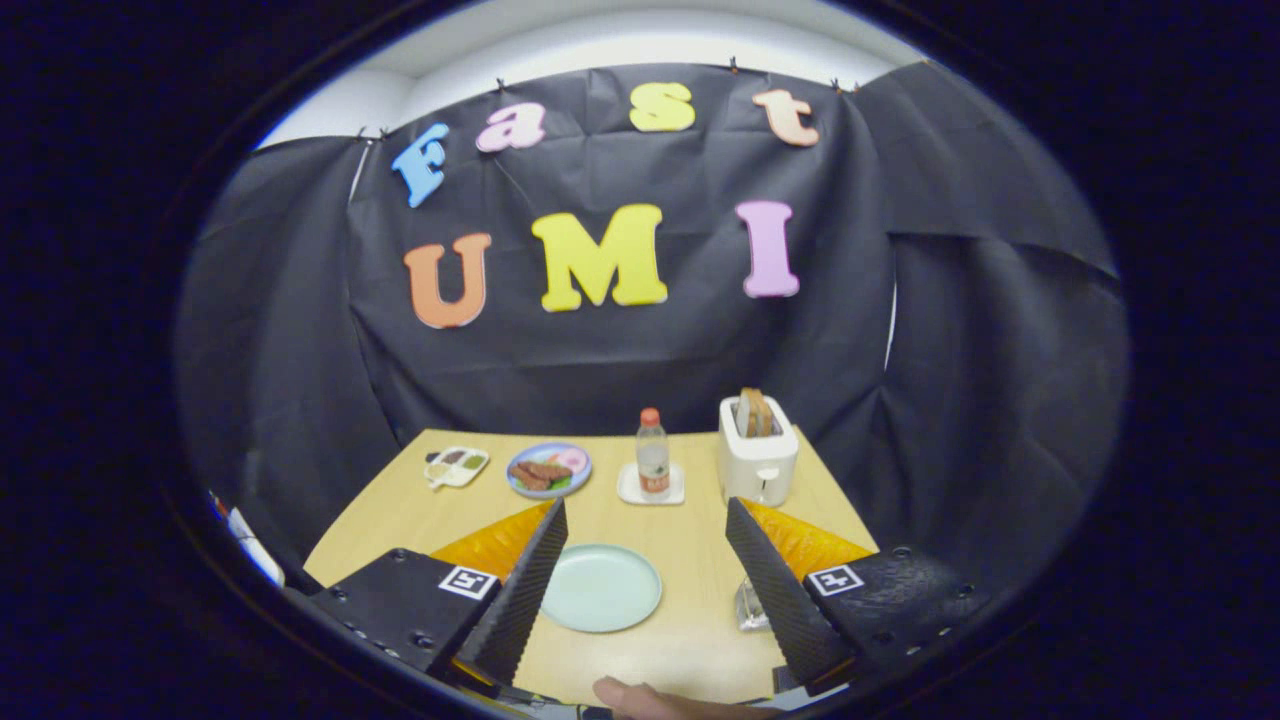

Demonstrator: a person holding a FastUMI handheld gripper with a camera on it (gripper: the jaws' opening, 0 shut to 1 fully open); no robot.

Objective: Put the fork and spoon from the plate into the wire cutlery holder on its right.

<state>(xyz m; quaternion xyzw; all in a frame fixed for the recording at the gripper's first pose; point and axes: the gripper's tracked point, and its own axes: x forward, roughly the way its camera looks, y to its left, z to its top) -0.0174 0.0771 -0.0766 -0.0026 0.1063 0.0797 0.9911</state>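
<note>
At the desk's near edge a person's fingertip [640, 695] rests, and the gripper [645, 510] hangs with its fingers spread wide, a pale plate [600, 588] between them looking bare. Right of the plate, half hidden by the right finger, stands what seems the wire holder [748, 603]. Whether fork and spoon already sit there I cannot tell, so tilt down and check before closing.

The gripper [645, 530] stands wide open over bare wooden table [690, 640]; the pale green plate [602, 587] lies between its fingers. Beyond them a bottle [652, 455] and toaster [758, 452] block the far side.
</note>
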